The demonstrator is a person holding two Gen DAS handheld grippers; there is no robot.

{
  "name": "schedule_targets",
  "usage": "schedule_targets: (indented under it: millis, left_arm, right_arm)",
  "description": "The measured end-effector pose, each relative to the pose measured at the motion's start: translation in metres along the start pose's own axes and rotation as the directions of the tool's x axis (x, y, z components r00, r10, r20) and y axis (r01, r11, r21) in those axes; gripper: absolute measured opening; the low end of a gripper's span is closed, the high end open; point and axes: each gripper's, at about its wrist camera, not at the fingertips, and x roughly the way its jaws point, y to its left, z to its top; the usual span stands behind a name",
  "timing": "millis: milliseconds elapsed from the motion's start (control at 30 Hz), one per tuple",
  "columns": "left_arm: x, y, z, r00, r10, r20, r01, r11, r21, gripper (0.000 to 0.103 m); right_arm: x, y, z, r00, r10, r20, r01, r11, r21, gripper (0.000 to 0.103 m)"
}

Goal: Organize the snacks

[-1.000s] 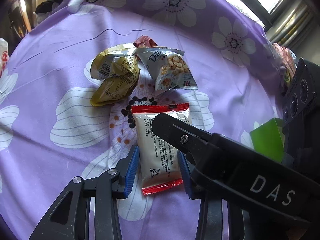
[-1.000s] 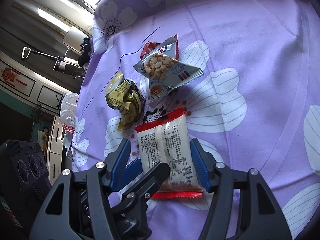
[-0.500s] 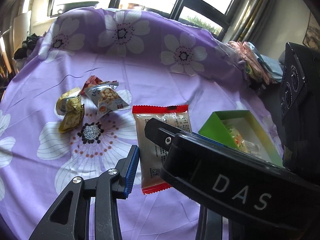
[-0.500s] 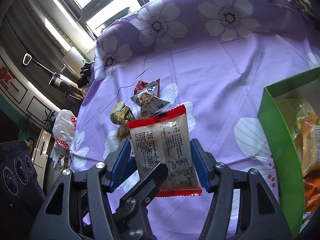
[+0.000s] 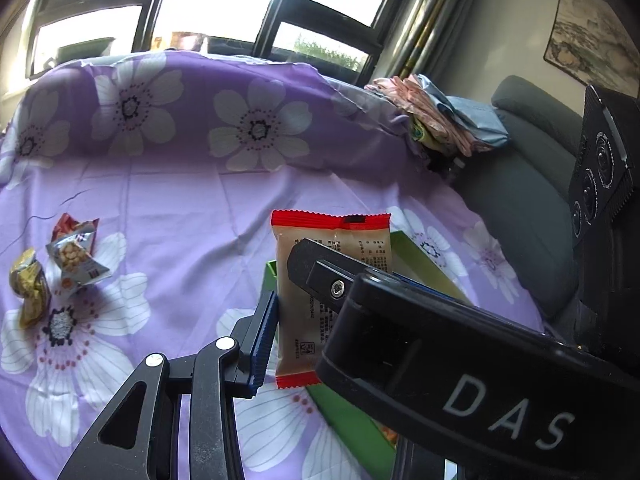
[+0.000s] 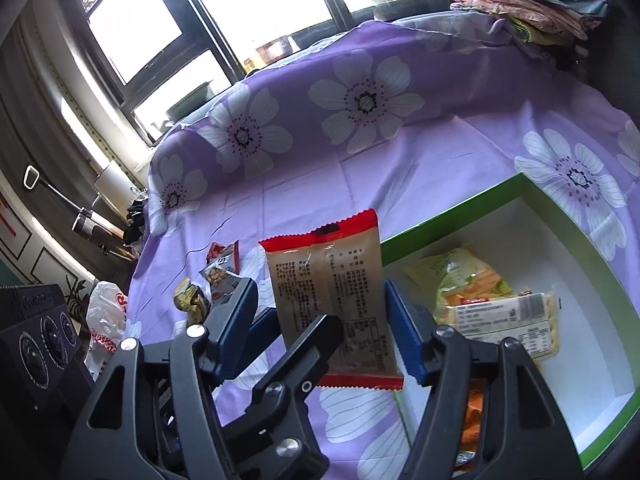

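— Where's the packet?

— The tan snack packet with red crimped ends (image 6: 332,300) hangs in the air near the middle of the right wrist view, upright and a little tilted, over the near left corner of the green box (image 6: 592,240). In the left wrist view the same packet (image 5: 320,280) sits at centre frame, in front of the box's green wall (image 5: 352,420).

— Who has it?

— The left gripper (image 5: 304,328): its blue pad presses the packet's left edge, and the far finger is hidden behind the black arm of the other tool — so the pinch shows on one side only. The right gripper (image 6: 320,320) brackets the packet, jaws opening; its blue pads stand just beside the packet's edges, with a gap visible on the left one.

— And in the box?

— A white interior, holding a pale green bag of stick snacks (image 6: 460,276), a clear wrapped pack of crackers (image 6: 504,320) across it, and something orange (image 6: 472,416) low down.

— Anything left outside?

— On the purple flowered cloth (image 5: 192,208), at the left edge of the left wrist view: a grey peanut bag (image 5: 76,260) over a red wrapper (image 5: 68,224), and a crumpled gold packet (image 5: 30,288) beside them.
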Motion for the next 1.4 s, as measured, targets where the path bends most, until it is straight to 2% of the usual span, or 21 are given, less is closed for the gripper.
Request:
schedule_targets:
  millis: [267,400,500,733,933,1033,1133,1233,1300,1367,1400]
  left_arm:
    - [0.042,-0.026,0.0,0.994,-0.057,-0.093,0.056,0.998,-0.014,0.04]
    - [0.055,-0.035,-0.005,0.99,-0.056,-0.13,0.055,0.998,-0.009,0.04]
    - [0.065,-0.036,-0.009,0.985,-0.046,-0.165,0.042,0.999,-0.028,0.04]
    - [0.07,-0.033,-0.013,0.981,-0.058,-0.185,0.046,0.997,-0.068,0.04]
    - [0.066,-0.031,-0.013,0.98,-0.075,-0.183,0.062,0.995,-0.079,0.04]
    - [0.061,-0.028,-0.011,0.98,-0.089,-0.178,0.074,0.993,-0.091,0.04]
    - [0.055,-0.023,-0.008,0.981,-0.097,-0.166,0.079,0.991,-0.11,0.051]
    - [0.045,-0.02,-0.005,0.985,-0.086,-0.151,0.07,0.992,-0.103,0.054]
    - [0.035,-0.016,-0.003,0.989,-0.071,-0.131,0.059,0.994,-0.095,0.058]
    - [0.022,-0.007,-0.003,0.994,-0.041,-0.105,0.03,0.994,-0.104,0.068]
    - [0.015,-0.003,-0.003,0.996,-0.025,-0.09,0.015,0.993,-0.113,0.069]
  right_arm:
    - [-0.001,-0.059,0.006,0.999,0.012,-0.032,-0.007,0.987,0.159,0.071]
    - [0.005,-0.075,0.003,0.997,0.0,-0.072,0.015,0.98,0.198,0.073]
    - [0.01,-0.081,0.002,0.995,-0.007,-0.097,0.03,0.97,0.242,0.079]
    - [0.019,-0.088,-0.001,0.989,-0.011,-0.147,0.05,0.962,0.267,0.087]
    - [0.015,-0.088,0.0,0.989,-0.073,-0.128,0.104,0.963,0.249,0.088]
    - [0.011,-0.091,0.003,0.991,-0.077,-0.106,0.102,0.961,0.256,0.092]
    - [0.006,-0.091,0.004,0.993,-0.093,-0.078,0.111,0.96,0.259,0.097]
    - [0.001,-0.09,0.006,0.993,-0.109,-0.048,0.117,0.96,0.253,0.098]
    - [-0.001,-0.089,0.007,0.993,-0.11,-0.034,0.116,0.96,0.254,0.098]
    - [-0.003,-0.089,0.008,0.993,-0.114,-0.023,0.116,0.959,0.26,0.098]
    - [-0.003,-0.089,0.008,0.993,-0.114,-0.018,0.115,0.959,0.259,0.098]
